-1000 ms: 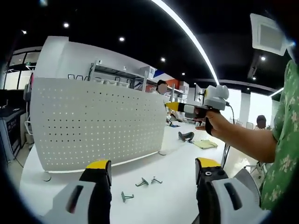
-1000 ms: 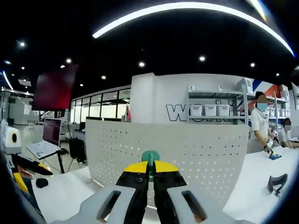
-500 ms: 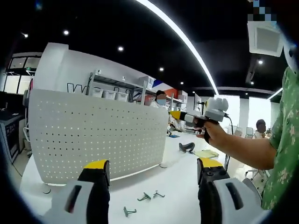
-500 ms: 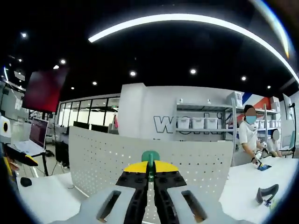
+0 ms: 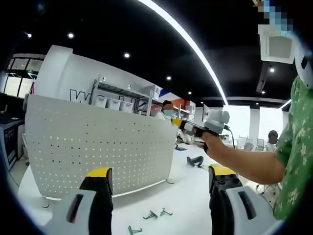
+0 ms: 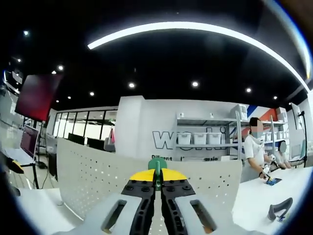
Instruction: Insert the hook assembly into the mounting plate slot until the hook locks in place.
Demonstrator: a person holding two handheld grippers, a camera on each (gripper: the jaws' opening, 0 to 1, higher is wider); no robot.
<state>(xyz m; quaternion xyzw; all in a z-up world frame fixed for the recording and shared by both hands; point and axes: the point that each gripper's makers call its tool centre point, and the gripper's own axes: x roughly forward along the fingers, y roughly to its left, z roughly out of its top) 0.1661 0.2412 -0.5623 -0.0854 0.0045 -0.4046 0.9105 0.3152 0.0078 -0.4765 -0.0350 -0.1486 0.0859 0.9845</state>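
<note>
The white perforated mounting plate (image 5: 98, 147) stands upright on the white table (image 5: 181, 196); in the right gripper view the mounting plate (image 6: 98, 181) lies just behind my jaws. My right gripper (image 6: 157, 177) is shut on a green hook (image 6: 157, 165), whose head sticks up between the yellow tips. In the left gripper view the right gripper (image 5: 178, 122) comes in from the right, held in a hand near the plate's top right edge. My left gripper (image 5: 156, 177) is open and holds nothing. Three loose green hooks (image 5: 149, 218) lie on the table below it.
A person's arm in a green patterned sleeve (image 5: 293, 147) fills the right side. A dark tool (image 5: 195, 160) lies further back on the table. Shelving with white bins (image 6: 205, 139) and people stand behind the plate.
The right gripper with the hook has moved left and closer to the plate's top edge. Both views have tilted upward a little. The left gripper stays open.
</note>
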